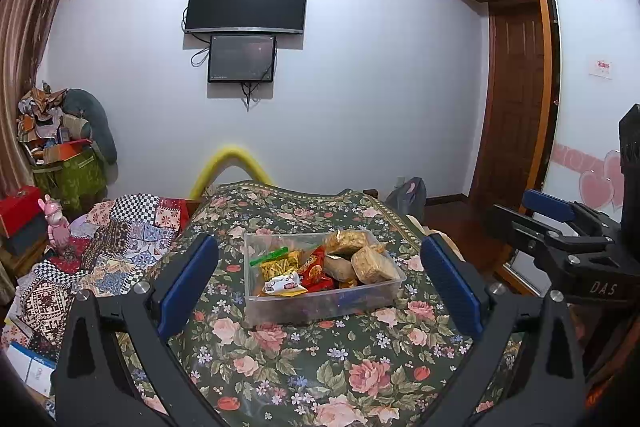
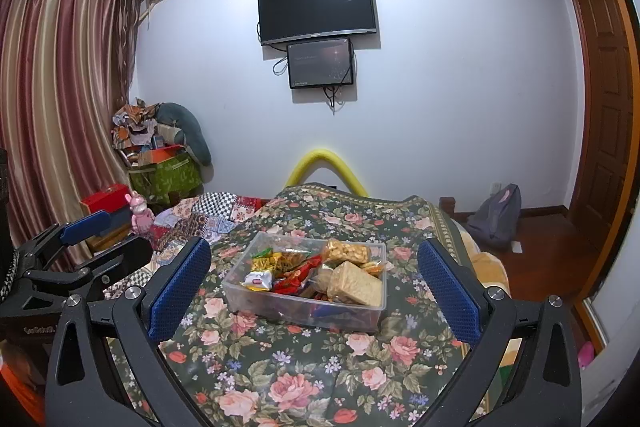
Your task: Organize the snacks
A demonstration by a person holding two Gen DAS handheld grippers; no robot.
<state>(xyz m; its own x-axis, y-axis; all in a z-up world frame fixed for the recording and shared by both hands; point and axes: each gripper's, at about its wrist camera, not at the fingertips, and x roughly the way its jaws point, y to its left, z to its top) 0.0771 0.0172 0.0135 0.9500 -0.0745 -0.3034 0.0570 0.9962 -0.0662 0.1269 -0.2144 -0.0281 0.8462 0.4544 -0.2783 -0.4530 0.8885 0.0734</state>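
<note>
Left gripper [image 1: 320, 283]: jaws spread wide, nothing between the blue pads [image 1: 188, 283], held above the floral bedspread [image 1: 280, 367] short of the clear plastic container [image 1: 320, 307]. Container rests on the bedspread, centred between the fingers in both wrist views. Contents, left to right: green-clipped yellow packet [image 1: 278, 263], white packet [image 1: 282, 285], red packet [image 1: 316, 269], 2 clear-wrapped beige cracker blocks [image 1: 374, 265]. All snacks lie inside the container. Right gripper [image 2: 314, 291]: jaws likewise wide apart, empty, hovering near the container's front edge. Patchwork quilt [image 1: 116, 239] lies left of the bedspread.
</note>
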